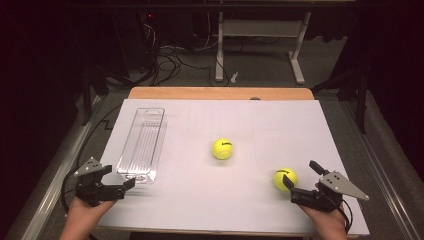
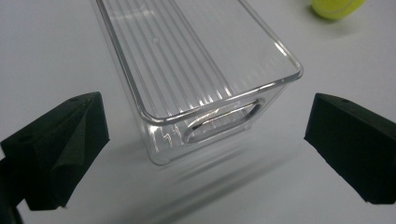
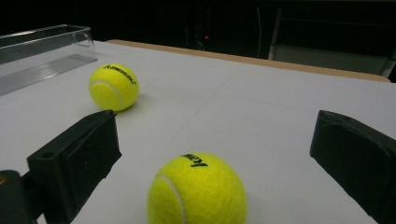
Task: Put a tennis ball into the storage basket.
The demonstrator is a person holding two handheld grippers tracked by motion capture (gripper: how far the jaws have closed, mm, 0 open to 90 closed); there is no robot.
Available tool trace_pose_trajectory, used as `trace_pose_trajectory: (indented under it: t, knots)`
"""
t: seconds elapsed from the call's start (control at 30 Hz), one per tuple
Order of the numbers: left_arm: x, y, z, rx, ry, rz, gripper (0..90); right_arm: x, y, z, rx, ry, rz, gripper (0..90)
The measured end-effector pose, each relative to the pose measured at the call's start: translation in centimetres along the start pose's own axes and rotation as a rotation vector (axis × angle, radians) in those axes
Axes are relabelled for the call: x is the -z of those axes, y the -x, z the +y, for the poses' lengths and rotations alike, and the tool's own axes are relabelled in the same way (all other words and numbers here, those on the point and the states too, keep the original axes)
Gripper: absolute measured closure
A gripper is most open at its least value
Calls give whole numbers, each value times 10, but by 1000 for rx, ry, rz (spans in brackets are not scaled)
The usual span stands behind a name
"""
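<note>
Two yellow tennis balls lie on the white tabletop [image 1: 280,125]: one near the middle [image 1: 222,148], one at the front right [image 1: 285,179]. A clear plastic bin [image 1: 142,145] lies lengthwise at the left and is empty. My left gripper [image 1: 117,176] is open at the bin's near end; in the left gripper view the bin's end wall [image 2: 219,119] sits between the spread jaws of that gripper [image 2: 205,119], untouched. My right gripper [image 1: 301,174] is open, just behind the front-right ball. In the right gripper view that ball [image 3: 198,191] lies between the jaws of the gripper [image 3: 215,135] without contact.
The middle ball [image 3: 114,86] and the bin [image 3: 42,46] lie farther off in the right gripper view. A wooden table edge [image 1: 220,93] borders the far side. Beyond it, a desk frame [image 1: 260,45] and cables [image 1: 170,60] sit on the floor.
</note>
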State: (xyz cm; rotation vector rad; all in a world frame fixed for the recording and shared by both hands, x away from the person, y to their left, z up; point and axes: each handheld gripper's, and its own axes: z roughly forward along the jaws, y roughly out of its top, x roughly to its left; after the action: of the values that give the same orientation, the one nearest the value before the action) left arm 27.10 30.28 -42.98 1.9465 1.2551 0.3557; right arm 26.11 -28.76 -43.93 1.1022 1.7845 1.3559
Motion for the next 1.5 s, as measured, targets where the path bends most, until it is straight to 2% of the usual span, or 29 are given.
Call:
trace_pose_trajectory:
  t: [0.33,0.43,0.5,0.57,0.6,0.7,0.77,0.87,0.9,0.97,1.0,1.03,1.07,1.23,1.5]
  knots:
    - [-8,1,-1,10,-155,9,9,-1,0,0,5,-5,3,22]
    - [-10,0,-2,22,-174,0,9,-1,0,-1,5,-7,5,22]
    - [-13,1,-2,28,-217,-3,9,-1,0,-1,4,-9,6,22]
    - [-14,2,-2,29,-227,-5,9,-2,-1,-1,6,-11,6,23]
    - [-15,4,-2,27,-256,-4,9,-2,-1,-1,6,-11,7,24]
    - [-16,6,-1,27,-276,1,9,-2,-1,-1,6,-11,7,24]
    - [-15,9,0,14,-307,9,9,-2,-1,-1,6,-11,7,24]
    - [-15,11,0,13,-328,13,9,-2,0,-1,6,-12,6,25]
    - [-15,13,1,11,-361,6,9,-2,0,-1,6,-12,6,25]
    - [-16,15,1,8,-372,3,9,-2,0,-1,6,-12,6,25]
    - [-18,18,1,0,-404,6,9,-2,0,-1,7,-13,7,25]
    - [-18,18,1,0,-404,6,9,-2,0,-1,7,-13,6,25]
    - [-19,21,2,-15,-426,6,9,-2,0,-1,7,-12,7,25]
    - [-23,26,1,-26,-462,9,8,-3,0,-1,8,-13,8,26]
    - [-27,33,1,-38,-495,-19,8,-3,0,-1,9,-14,14,26]
